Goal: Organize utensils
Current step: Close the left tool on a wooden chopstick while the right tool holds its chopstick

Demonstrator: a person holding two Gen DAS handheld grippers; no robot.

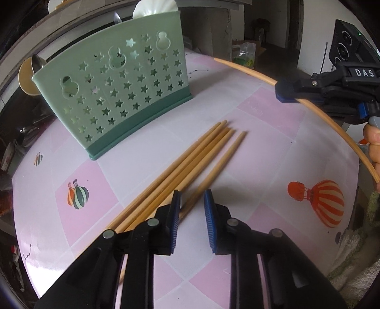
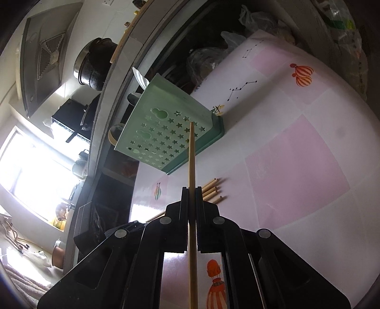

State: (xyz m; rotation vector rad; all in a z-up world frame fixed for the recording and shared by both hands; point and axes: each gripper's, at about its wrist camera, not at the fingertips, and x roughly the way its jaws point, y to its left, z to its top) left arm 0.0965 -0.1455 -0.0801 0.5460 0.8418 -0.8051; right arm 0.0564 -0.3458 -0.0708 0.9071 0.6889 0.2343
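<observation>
A green utensil holder (image 1: 114, 92) with star cut-outs stands at the back left of the table; it also shows in the right wrist view (image 2: 166, 133). Several wooden chopsticks (image 1: 190, 156) lie side by side in front of it, also seen in the right wrist view (image 2: 211, 190). My left gripper (image 1: 192, 204) is open, low over the chopsticks' near ends, with one chopstick between its fingers. My right gripper (image 2: 192, 190) is shut on a single chopstick (image 2: 192, 152), held in the air and pointing toward the holder. That gripper (image 1: 287, 94) and its chopstick (image 1: 251, 69) show at the right of the left wrist view.
A white spoon (image 1: 154, 7) and a metal spoon (image 1: 38, 62) stick out of the holder. The table carries a pink and white cloth (image 1: 273, 147) with balloon prints. A towel (image 1: 356, 256) lies at the right edge. Kitchen shelves and pots (image 2: 95, 64) are behind the table.
</observation>
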